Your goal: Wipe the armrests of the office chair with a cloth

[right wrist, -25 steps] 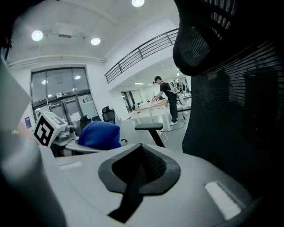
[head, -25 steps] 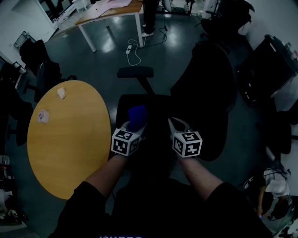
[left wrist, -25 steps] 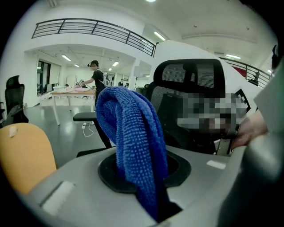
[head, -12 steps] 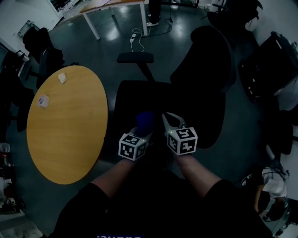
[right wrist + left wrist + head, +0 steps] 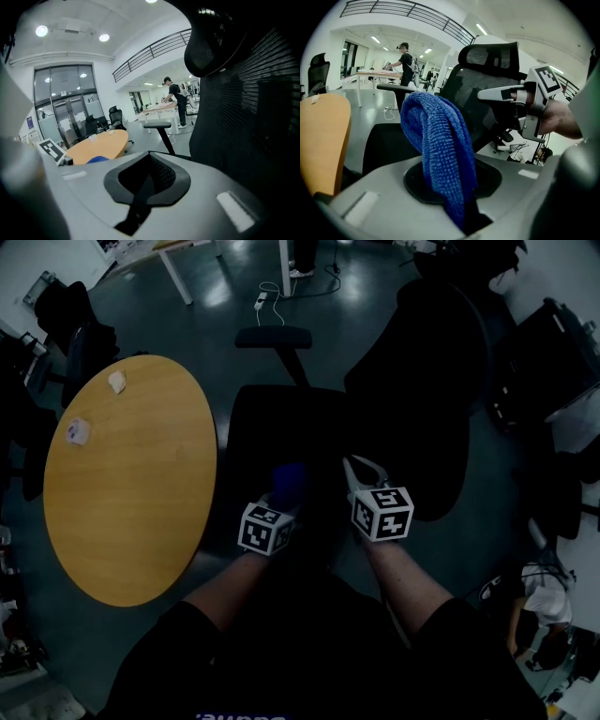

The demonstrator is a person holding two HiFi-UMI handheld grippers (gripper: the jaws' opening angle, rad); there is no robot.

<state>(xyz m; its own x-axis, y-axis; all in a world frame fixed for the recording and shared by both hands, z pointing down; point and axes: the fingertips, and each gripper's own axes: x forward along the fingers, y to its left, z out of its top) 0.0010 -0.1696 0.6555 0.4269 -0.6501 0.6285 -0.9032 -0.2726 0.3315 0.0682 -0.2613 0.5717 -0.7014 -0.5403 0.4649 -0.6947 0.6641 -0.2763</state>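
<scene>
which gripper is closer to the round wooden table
Left. The left gripper, shut on the blue cloth, hangs over the chair seat just right of the table; the right gripper is farther right, beyond the left one.

1. No word or number can be read.
2. Left gripper (image 5: 286,489) and right gripper (image 5: 357,466) cubes bear only black-and-white square patterns.
3. Sheets on glass doors (image 5: 32,136): too small to read.

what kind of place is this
Most likely an open-plan office: a black mesh office chair stands beside a round wooden table, and further off there is a long desk and glass partitions.
</scene>
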